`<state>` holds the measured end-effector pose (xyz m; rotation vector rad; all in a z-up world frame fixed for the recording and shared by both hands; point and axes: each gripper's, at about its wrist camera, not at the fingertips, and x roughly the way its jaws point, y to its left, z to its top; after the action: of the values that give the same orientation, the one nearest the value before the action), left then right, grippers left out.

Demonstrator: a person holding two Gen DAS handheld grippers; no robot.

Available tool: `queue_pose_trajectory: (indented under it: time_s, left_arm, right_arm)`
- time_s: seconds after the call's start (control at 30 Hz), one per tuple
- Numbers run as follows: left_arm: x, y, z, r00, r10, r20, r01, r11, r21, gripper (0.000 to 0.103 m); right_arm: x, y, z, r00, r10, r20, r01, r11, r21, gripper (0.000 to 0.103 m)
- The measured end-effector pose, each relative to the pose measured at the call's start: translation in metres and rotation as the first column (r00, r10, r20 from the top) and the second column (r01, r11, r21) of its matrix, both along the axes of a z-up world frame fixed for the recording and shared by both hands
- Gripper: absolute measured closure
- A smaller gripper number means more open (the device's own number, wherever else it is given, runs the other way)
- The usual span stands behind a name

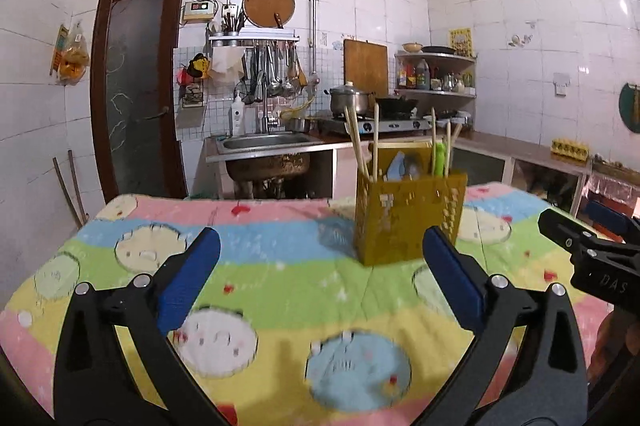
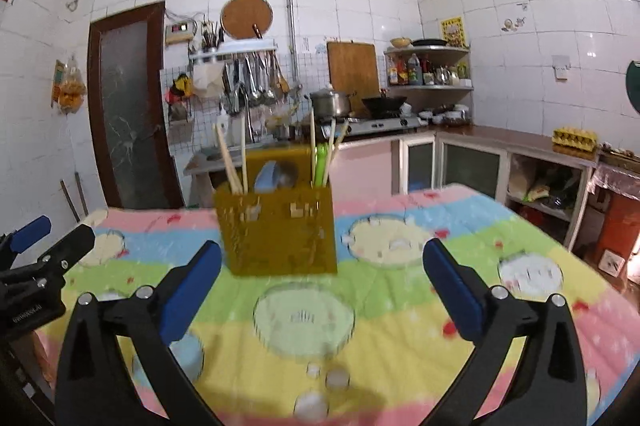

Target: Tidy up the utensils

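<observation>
A yellow perforated utensil holder (image 1: 408, 222) stands upright on the striped cartoon cloth (image 1: 280, 278). It holds wooden chopsticks (image 1: 358, 145), a green utensil (image 1: 439, 157) and a blue-and-grey spoon (image 1: 404, 165). The holder also shows in the right wrist view (image 2: 278, 230), with chopsticks (image 2: 230, 161) and the green utensil (image 2: 321, 165). My left gripper (image 1: 320, 246) is open and empty, short of the holder. My right gripper (image 2: 322, 258) is open and empty, just in front of the holder. Each gripper shows at the edge of the other's view (image 1: 580, 238) (image 2: 44, 258).
The table's far edge (image 1: 216, 199) lies behind the holder. Beyond it are a steel sink (image 1: 266, 143), a gas stove with a pot (image 1: 350, 99) and wok, hanging ladles (image 1: 274, 73), corner shelves (image 1: 436, 73), a brown door (image 1: 136, 89) and an egg carton (image 2: 574, 137) on the counter.
</observation>
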<state>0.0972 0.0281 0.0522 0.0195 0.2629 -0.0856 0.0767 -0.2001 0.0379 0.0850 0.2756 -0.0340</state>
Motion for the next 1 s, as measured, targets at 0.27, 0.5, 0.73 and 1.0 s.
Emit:
queue_pose_trajectory:
  time_s: [0.27, 0.5, 0.73, 1.0]
  left_arm:
    - [-0.022, 0.008, -0.028, 0.999, 0.028, 0.037, -0.028, 1.000, 0.006, 0.005]
    - [-0.022, 0.016, -0.035, 0.999, 0.027, 0.032, -0.026, 0.999, -0.028, 0.005]
    - [-0.019, 0.018, -0.035, 1.000, 0.019, 0.025, -0.018, 0.999, -0.043, 0.005]
    - [-0.021, 0.014, -0.036, 0.999, 0.022, 0.033, -0.021, 0.999, -0.028, 0.005]
  right_arm:
    - [-0.026, 0.006, -0.022, 0.999, -0.025, 0.037, 0.026, 0.999, -0.022, 0.004]
    - [-0.028, 0.005, -0.029, 0.999, -0.021, 0.039, 0.022, 1.000, -0.021, 0.004]
    - [-0.027, 0.007, -0.031, 1.000, -0.015, 0.028, 0.016, 0.999, -0.028, 0.004]
    - [-0.030, 0.011, -0.031, 0.999, -0.012, 0.036, 0.014, 0.999, -0.042, 0.004]
